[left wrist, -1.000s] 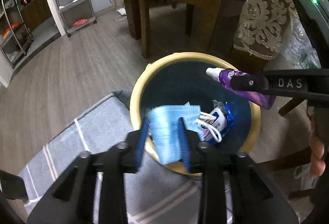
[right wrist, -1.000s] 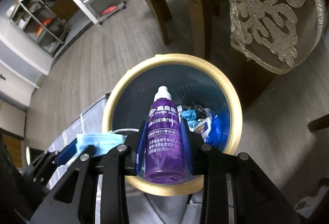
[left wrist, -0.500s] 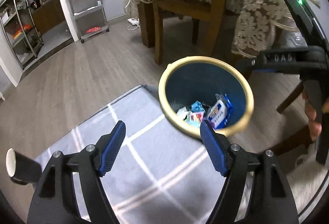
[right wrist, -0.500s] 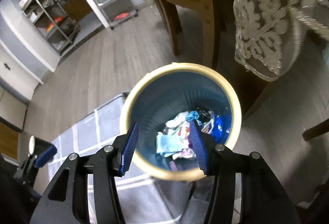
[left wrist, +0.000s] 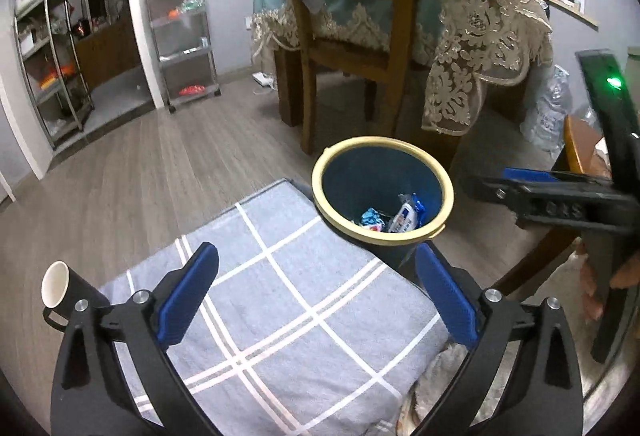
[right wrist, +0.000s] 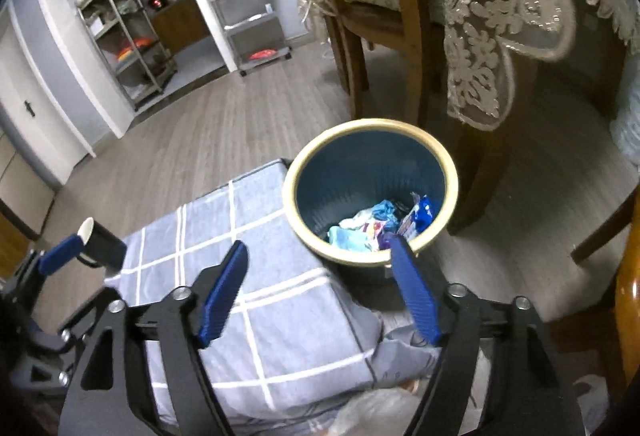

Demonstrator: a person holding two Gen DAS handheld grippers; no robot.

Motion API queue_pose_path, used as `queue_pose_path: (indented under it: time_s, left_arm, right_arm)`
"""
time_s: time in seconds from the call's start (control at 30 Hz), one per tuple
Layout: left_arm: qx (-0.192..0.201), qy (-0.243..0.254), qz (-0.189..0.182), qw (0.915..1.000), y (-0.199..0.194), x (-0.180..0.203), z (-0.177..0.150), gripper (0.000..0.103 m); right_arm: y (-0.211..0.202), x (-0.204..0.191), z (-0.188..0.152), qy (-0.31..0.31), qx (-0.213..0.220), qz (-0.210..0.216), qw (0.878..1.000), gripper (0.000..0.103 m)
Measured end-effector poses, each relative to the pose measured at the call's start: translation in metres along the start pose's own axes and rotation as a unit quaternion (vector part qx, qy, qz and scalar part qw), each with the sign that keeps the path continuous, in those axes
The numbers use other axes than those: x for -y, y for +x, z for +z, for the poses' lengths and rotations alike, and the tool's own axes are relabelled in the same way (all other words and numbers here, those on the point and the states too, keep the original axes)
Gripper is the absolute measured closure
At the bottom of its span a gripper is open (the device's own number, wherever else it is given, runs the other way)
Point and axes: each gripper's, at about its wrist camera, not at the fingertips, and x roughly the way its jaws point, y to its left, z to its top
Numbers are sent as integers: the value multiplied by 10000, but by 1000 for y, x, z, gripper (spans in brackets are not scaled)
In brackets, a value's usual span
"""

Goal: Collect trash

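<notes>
Hovering over the grey checked cushion (left wrist: pixel 304 300), the left gripper (left wrist: pixel 316 294) and right gripper (right wrist: pixel 320 288) have just been opening and gape wide, nothing between them. Crumpled wrappers (right wrist: pixel 376 224) lie inside the blue yellow-rimmed bin (right wrist: pixel 370 124); a black paper cup (left wrist: pixel 66 282) apparently remains to collect.

The round blue waste bin with a cream rim (right wrist: pixel 448 172) stands on the grey wood-plank floor (right wrist: pixel 168 156), touching the far right corner of the grey white-checked cushion (right wrist: pixel 280 316). Crumpled wrappers (right wrist: pixel 376 224) lie in it. Behind it stands a brown wooden chair (left wrist: pixel 400 48); far left, metal wire shelves (left wrist: pixel 180 36).
</notes>
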Motion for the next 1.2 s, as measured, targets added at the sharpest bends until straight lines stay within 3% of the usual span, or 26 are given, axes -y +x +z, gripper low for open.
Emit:
queue_pose_path:
  time_s: [0.07, 0.33, 1.2]
  left_arm:
    - [72, -62, -80, 9999, -1, -3, -4, 6]
    - [90, -45, 284, 9995, 9, -14, -12, 6]
    - [58, -100, 278, 9995, 14, -18, -15, 6]
  right_arm:
    - [-6, -5, -7, -85, 184, -184, 9996, 8]
    - [3, -11, -13, -153, 255, -861, 9958, 5]
    - [4, -16, -14, -222, 274, -960, 9948, 5]
